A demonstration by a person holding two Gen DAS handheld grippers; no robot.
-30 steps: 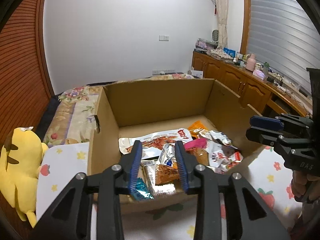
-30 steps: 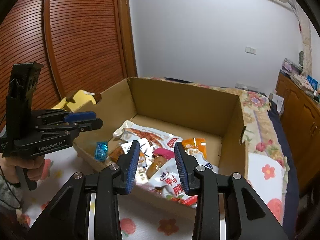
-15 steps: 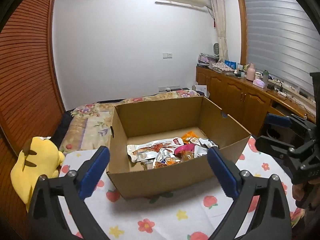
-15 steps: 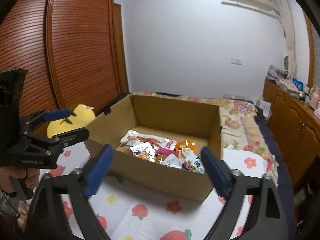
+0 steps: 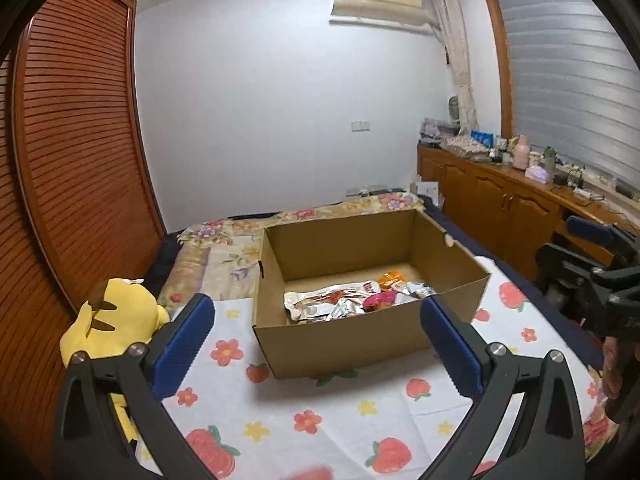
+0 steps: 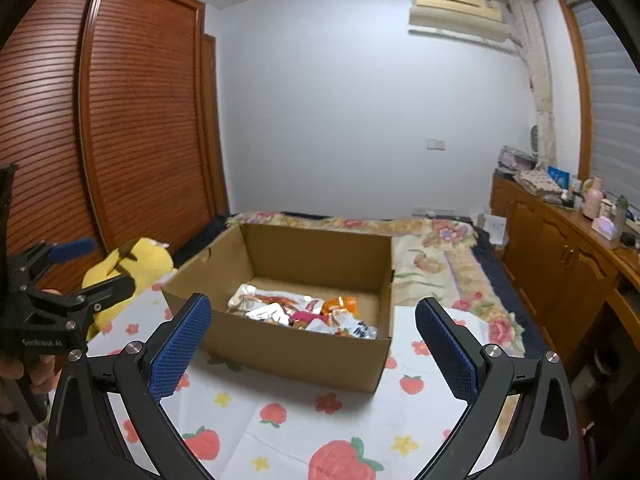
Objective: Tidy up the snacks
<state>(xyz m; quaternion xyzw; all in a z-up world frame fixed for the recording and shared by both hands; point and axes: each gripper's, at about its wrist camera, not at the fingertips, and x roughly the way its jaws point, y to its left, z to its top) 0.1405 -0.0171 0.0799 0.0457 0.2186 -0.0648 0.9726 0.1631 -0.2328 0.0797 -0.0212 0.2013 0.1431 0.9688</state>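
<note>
Inside the cardboard box (image 5: 352, 344), snack packets (image 5: 352, 300) lie flat.

Home bedroom: bed (image 6: 432, 256), louvred wardrobe (image 6: 132, 140), air conditioner (image 6: 456, 4), probably dresser (image 6: 560, 248)

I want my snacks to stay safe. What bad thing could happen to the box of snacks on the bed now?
1. The cardboard box sits on a soft bed with a strawberry sheet; a push on the bed might tip it.
2. The snack packets lie loosely piled, so a grab could crush or tear one.
3. The left gripper and right gripper stand open and empty near each other and might bump.
</note>
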